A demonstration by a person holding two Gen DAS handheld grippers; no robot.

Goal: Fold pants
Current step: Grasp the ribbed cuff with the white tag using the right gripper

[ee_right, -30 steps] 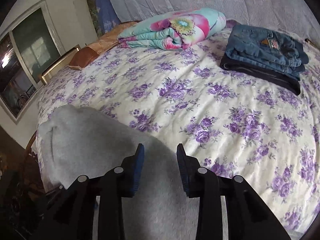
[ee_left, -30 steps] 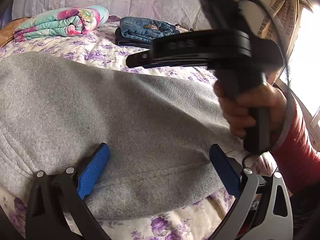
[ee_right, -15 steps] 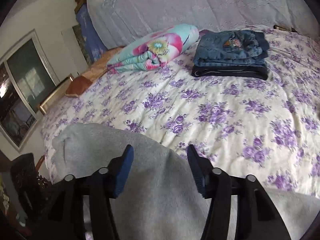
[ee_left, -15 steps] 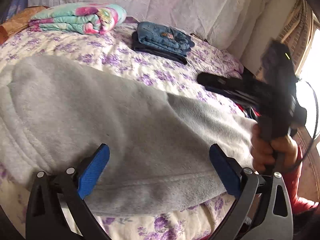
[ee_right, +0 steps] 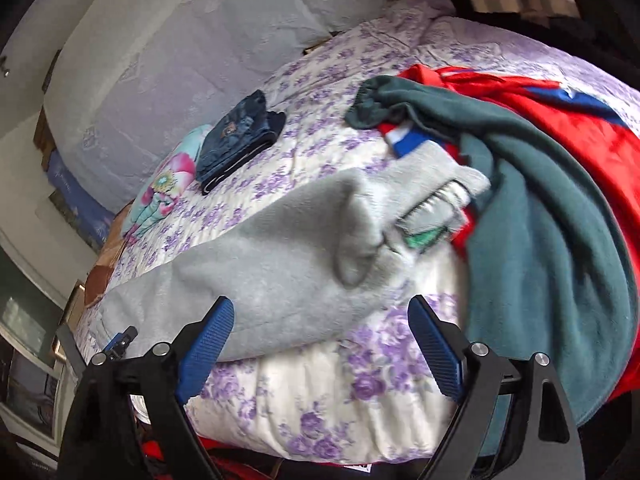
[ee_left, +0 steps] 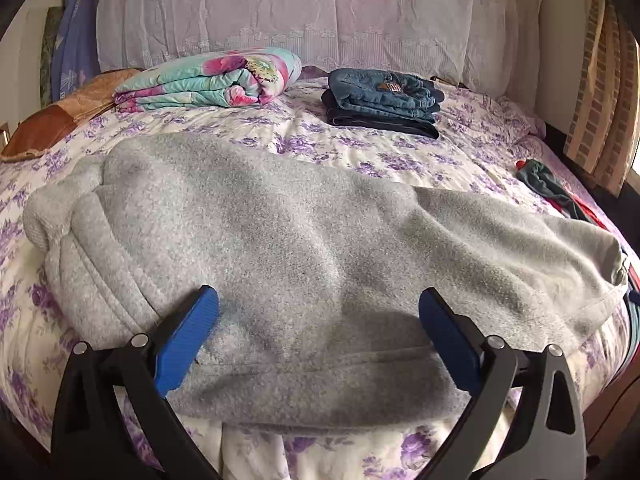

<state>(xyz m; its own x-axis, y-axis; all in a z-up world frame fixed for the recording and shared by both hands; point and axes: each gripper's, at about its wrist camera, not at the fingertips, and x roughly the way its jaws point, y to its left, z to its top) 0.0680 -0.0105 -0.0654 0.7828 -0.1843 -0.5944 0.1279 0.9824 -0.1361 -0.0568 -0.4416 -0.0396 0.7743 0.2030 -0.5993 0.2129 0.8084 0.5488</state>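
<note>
- The bed (ee_left: 328, 148), under a cream cover printed with purple flowers, fills both views; a pale lace-patterned cloth (ee_left: 320, 12) hangs behind its far end.
- The grey fleece pants (ee_left: 304, 248) lie flat across the near part of the bed, folded lengthwise, running from a rounded, ribbed end at the left of the left wrist view to a cuffed end near the right edge of the mattress. In the right wrist view they (ee_right: 280, 264) stretch diagonally from lower left toward the middle, with one fold standing up in a ridge.
- A heap of loose clothes, a dark teal fleece garment (ee_right: 540, 216) over a red one (ee_right: 580, 132), lies at the right of the right wrist view, touching the cuffed end of the pants.
- A folded floral quilt (ee_left: 212, 80) and a stack of folded jeans (ee_left: 384, 100) rest at the far end of the bed, well apart from the pants.
- The left gripper (ee_left: 318, 328) has its blue pads spread wide; the near hem of the pants lies between and below them, and whether the pads touch the fabric cannot be told.
- The right gripper (ee_right: 320, 336) has its jaws opening, already wide apart. The near edge of the pants reaches just in front of its left pad; between the pads shows mostly bare flowered cover, and nothing is gripped.
</note>
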